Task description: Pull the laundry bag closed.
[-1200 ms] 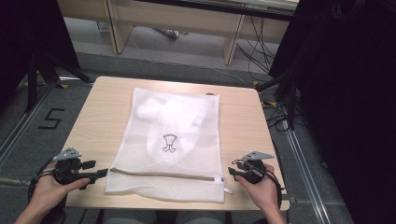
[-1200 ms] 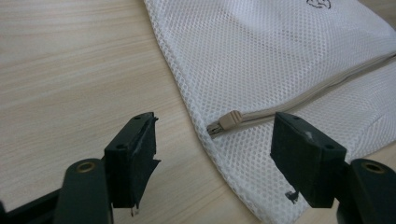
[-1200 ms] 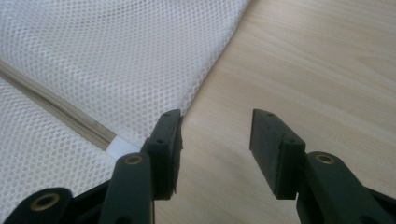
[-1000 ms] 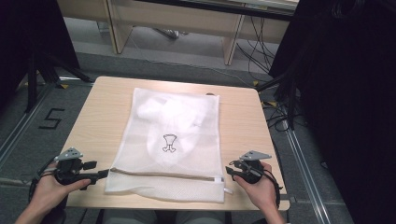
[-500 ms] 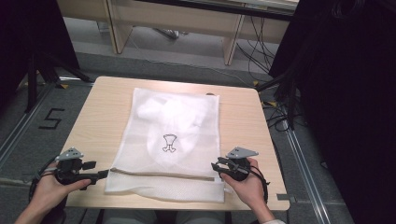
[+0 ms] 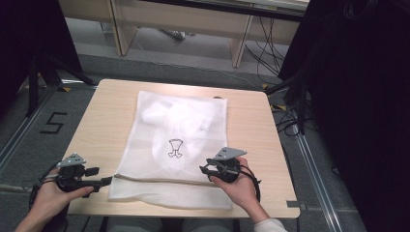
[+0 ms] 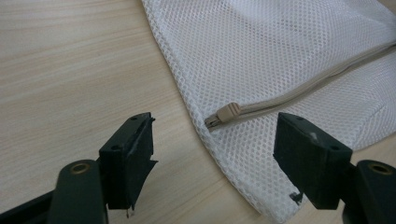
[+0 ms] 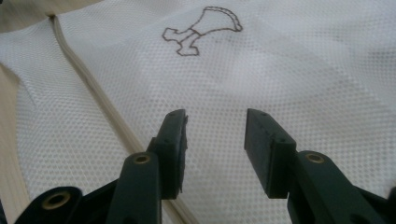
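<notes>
Right claw: the right gripper (image 6: 209, 170) is hovering over the bag's near right part, jaws standing wide apart with nothing between them; they have just been widening a little.
Left claw: the left gripper (image 6: 104, 181) is waiting at the bag's near left corner, jaws spread apart around empty air, just short of the zipper pull (image 7: 228, 111).
Bag's place: the white mesh laundry bag (image 6: 179, 130) is lying flat in the middle of the wooden table (image 6: 106, 116), with the zipper (image 6: 159, 180) running across its near end.
Contents: something white and bunched is showing through the mesh toward the far end, and a small outline drawing (image 8: 201, 30) is sitting near the middle.
Handling: the bag is looking light, soft and floppy; it is likely to sag and wrinkle when lifted, and the fine mesh is probably snagging easily.
Where to grip: the small tan pull is looking like the firm spot for the left claw, while the right claw is better off pinching the mesh beside the zipper line (image 8: 93, 100) to keep it taut.
Risk: the pull is small, so a pinch could be slipping off it.
</notes>
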The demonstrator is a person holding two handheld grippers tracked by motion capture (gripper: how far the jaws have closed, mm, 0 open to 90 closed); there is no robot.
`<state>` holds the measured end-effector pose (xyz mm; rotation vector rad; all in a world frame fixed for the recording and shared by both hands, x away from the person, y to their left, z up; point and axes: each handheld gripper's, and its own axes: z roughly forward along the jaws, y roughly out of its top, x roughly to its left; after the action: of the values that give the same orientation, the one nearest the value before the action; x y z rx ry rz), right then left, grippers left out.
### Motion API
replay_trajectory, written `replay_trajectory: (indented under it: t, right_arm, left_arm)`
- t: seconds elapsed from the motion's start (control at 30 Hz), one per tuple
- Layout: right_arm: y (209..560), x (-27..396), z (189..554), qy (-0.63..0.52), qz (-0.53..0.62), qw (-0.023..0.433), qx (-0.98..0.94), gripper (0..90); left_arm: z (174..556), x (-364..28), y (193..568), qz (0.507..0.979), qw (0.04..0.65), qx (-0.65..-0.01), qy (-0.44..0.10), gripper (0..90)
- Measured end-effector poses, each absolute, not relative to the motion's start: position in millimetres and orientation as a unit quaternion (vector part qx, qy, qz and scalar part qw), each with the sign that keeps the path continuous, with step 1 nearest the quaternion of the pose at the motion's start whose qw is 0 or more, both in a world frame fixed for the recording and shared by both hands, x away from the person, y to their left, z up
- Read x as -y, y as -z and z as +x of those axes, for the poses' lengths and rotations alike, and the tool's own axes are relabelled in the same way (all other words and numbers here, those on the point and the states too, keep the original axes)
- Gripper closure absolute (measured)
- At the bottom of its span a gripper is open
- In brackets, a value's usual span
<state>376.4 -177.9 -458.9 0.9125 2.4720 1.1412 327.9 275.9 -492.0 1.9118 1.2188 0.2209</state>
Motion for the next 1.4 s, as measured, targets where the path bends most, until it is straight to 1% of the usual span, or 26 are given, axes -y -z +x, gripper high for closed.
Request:
replay_trajectory:
  t: [0.03, 0.07, 0.1, 0.13, 0.17, 0.2, 0.27, 0.3, 0.33, 0.47, 0.5, 0.63, 0.8, 0.83, 0.87, 0.93, 1.13, 1.17, 1.2, 1.23, 1.33, 1.37, 1.4]
  right_arm:
    - [458.9, 177.9, 376.4, -0.394, 0.315, 0.135, -0.853, 59.6]
    - [458.3, 173.9, 377.1, -0.391, 0.309, 0.132, -0.857, 59.7]
    - [458.9, 164.6, 377.8, -0.395, 0.304, 0.131, -0.857, 59.7]
    - [458.9, 164.6, 377.8, -0.395, 0.304, 0.131, -0.857, 59.7]
    - [458.5, 155.7, 378.3, -0.392, 0.293, 0.125, -0.863, 60.0]
    - [458.6, 151.2, 378.8, -0.392, 0.286, 0.126, -0.865, 60.1]
    - [458.3, 147.0, 378.9, -0.392, 0.28, 0.124, -0.868, 60.1]
    - [458.6, 137.8, 378.4, -0.395, 0.28, 0.122, -0.866, 60.1]
    - [457.3, 134.8, 378.5, -0.39, 0.278, 0.114, -0.871, 60.3]
    - [458.0, 122.4, 381.6, -0.397, 0.262, 0.121, -0.871, 60.7]
    - [456.5, 120.6, 381.7, -0.391, 0.261, 0.114, -0.875, 60.8]
    - [456.0, 111.1, 381.7, -0.397, 0.253, 0.12, -0.874, 61.1]
    - [454.7, 103.1, 382.4, -0.397, 0.247, 0.118, -0.876, 60.9]
    - [454.6, 101.6, 383.0, -0.396, 0.244, 0.115, -0.878, 60.9]
    - [453.4, 100.5, 382.7, -0.392, 0.247, 0.109, -0.88, 60.9]
    - [454.1, 96.7, 383.7, -0.394, 0.244, 0.115, -0.879, 60.9]
    - [454.4, 84.8, 383.7, -0.393, 0.24, 0.108, -0.881, 60.5]
    - [454.1, 83.9, 385.8, -0.392, 0.223, 0.115, -0.885, 60.4]
    - [453.9, 82.4, 384.9, -0.392, 0.229, 0.11, -0.884, 60.4]
    - [454.7, 80.4, 384.2, -0.396, 0.232, 0.114, -0.881, 60.4]
    - [453.9, 77.0, 384.2, -0.392, 0.229, 0.107, -0.885, 60.4]
    - [454.4, 75.5, 384.4, -0.395, 0.228, 0.113, -0.883, 60.4]
    - [453.5, 74.9, 384.4, -0.391, 0.225, 0.107, -0.886, 60.4]
  left_arm:
    - [327.9, -275.9, 492.0, 0.762, 0.419, -0.486, -0.088, 28.1]
    - [328.0, -279.0, 491.1, 0.775, 0.406, -0.475, -0.089, 28.1]
    - [328.0, -276.9, 492.3, 0.766, 0.415, -0.483, -0.09, 28.1]
    - [328.0, -276.9, 492.3, 0.766, 0.415, -0.483, -0.09, 28.1]
    - [327.8, -278.6, 491.2, 0.775, 0.407, -0.475, -0.088, 28.1]
    - [327.6, -277.3, 491.8, 0.769, 0.414, -0.479, -0.088, 28.1]
    - [327.8, -278.1, 491.7, 0.773, 0.411, -0.476, -0.088, 28.1]
    - [327.9, -278.2, 491.9, 0.772, 0.412, -0.476, -0.087, 28.1]
    - [328.0, -278.3, 492.0, 0.772, 0.412, -0.476, -0.087, 28.1]
    - [328.0, -276.8, 492.7, 0.767, 0.418, -0.479, -0.084, 28.1]
    - [327.8, -275.4, 493.2, 0.763, 0.422, -0.483, -0.084, 28.1]
    - [327.4, -275.5, 493.0, 0.764, 0.421, -0.482, -0.085, 28.1]
    - [327.3, -275.0, 493.2, 0.765, 0.42, -0.481, -0.083, 28.1]
    - [327.6, -276.5, 492.8, 0.772, 0.413, -0.476, -0.084, 28.1]
    - [327.7, -276.4, 492.9, 0.772, 0.413, -0.476, -0.085, 28.1]
    - [327.3, -275.0, 493.3, 0.765, 0.421, -0.481, -0.082, 28.1]
    - [326.9, -275.7, 493.3, 0.765, 0.419, -0.482, -0.082, 28.1]
    - [327.0, -275.7, 493.4, 0.765, 0.419, -0.481, -0.082, 28.1]
    - [327.1, -275.6, 493.5, 0.766, 0.419, -0.481, -0.082, 28.1]
    - [327.0, -275.4, 493.5, 0.766, 0.419, -0.481, -0.082, 28.1]
    - [326.8, -274.9, 493.4, 0.765, 0.421, -0.481, -0.082, 28.1]
    - [326.8, -274.9, 493.4, 0.765, 0.421, -0.481, -0.082, 28.1]
    - [326.9, -275.7, 493.1, 0.767, 0.419, -0.48, -0.082, 28.1]
